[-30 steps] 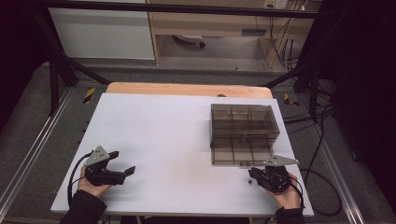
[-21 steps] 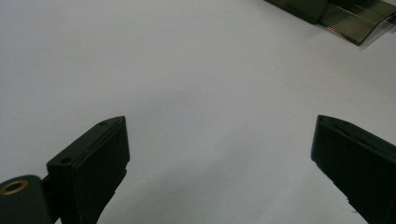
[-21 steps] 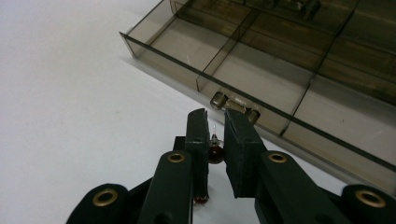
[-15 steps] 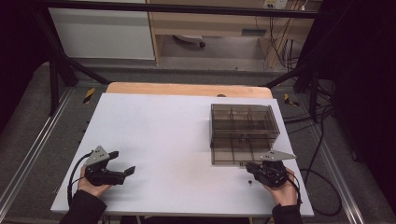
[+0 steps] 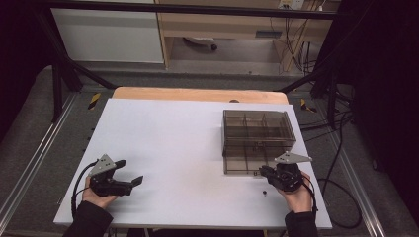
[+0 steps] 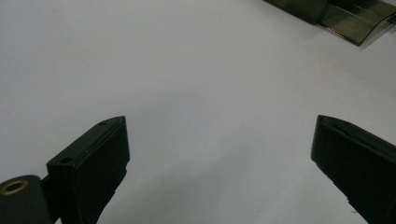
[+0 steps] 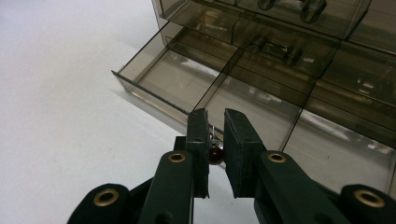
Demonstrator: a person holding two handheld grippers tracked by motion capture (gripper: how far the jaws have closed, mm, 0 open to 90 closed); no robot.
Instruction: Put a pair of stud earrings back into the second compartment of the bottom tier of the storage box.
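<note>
- White table (image 5: 188,148), dark room; smoky drawer box (image 5: 257,140) toward its right edge.
- Small dark bead-like part (image 7: 215,154) pinched between right gripper (image 7: 215,133) jaws, open drawer (image 7: 196,86) just ahead.
- Left gripper (image 6: 219,154) spread wide, well apart near the front-left corner.

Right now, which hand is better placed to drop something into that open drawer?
The right. Its gripper already pinches a small dark bead at the open drawer; the left gripper sits open, far across the table.

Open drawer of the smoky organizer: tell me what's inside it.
The open drawer has bare-looking divided compartments. The right gripper pinches a small dark bead at its front edge, hiding part.
</note>
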